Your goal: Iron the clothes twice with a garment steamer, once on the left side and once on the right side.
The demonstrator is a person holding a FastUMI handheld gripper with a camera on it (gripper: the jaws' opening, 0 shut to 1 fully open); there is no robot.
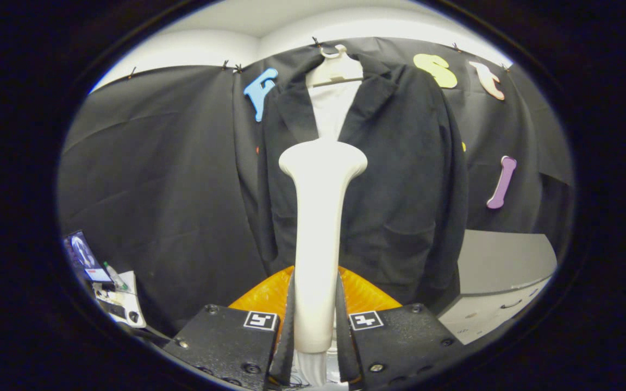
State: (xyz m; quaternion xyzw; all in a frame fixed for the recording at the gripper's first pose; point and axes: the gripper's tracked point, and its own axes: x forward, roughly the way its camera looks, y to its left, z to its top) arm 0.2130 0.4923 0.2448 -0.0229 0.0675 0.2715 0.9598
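I have the claw clamped on the handle of the white garment steamer, both fingers pressing its sides. The steamer stands upright between them, its head raised before the black jacket, which hangs beyond on a white hanger against the booth wall. An orange surface lies just ahead

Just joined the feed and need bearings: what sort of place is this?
Likely a cloth-walled test booth: a black jacket on a white hanger and a white cabinet. The tongs are shut on the garment steamer.
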